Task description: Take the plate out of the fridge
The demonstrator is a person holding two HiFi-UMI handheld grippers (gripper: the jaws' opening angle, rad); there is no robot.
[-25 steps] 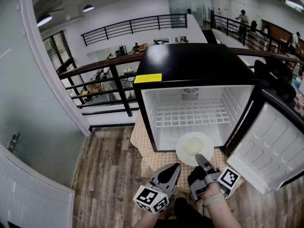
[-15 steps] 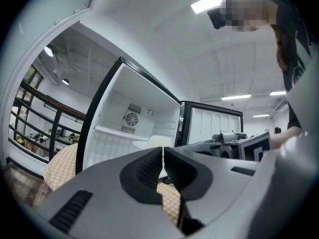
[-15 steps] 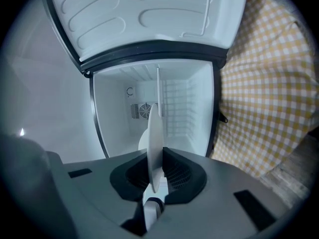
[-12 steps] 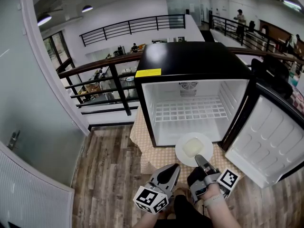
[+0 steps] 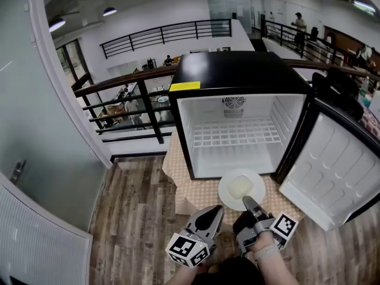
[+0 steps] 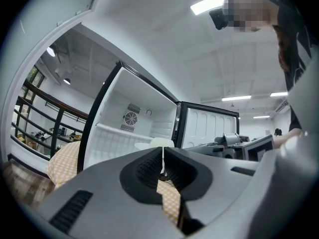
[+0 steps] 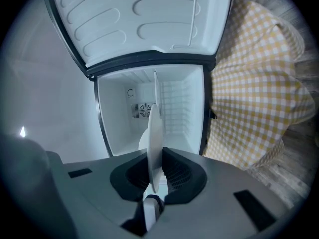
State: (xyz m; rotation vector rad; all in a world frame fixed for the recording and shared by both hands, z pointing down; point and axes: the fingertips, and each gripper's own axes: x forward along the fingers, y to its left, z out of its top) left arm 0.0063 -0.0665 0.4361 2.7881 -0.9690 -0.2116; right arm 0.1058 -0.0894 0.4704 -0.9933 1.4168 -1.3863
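Note:
The white plate (image 5: 240, 188) hangs level just in front of the open black mini fridge (image 5: 237, 70), over the checked tablecloth (image 5: 193, 198). My right gripper (image 5: 248, 203) is shut on the plate's near rim. In the right gripper view the plate (image 7: 155, 128) stands edge-on between the pads, with the white fridge interior (image 7: 169, 113) behind it. My left gripper (image 5: 214, 211) hovers beside the right one, to the left of the plate, shut and holding nothing. Its closed jaws (image 6: 162, 156) point toward the fridge (image 6: 129, 128).
The fridge door (image 5: 332, 177) swings wide open to the right. Inside the fridge is a bare wire shelf (image 5: 237, 134). A black railing (image 5: 127, 108) runs behind it, a grey wall (image 5: 35, 129) stands at the left, and wood flooring (image 5: 133, 218) lies below.
The plate and right gripper have drawn slightly back from the fridge opening toward me. The left gripper has hardly moved.

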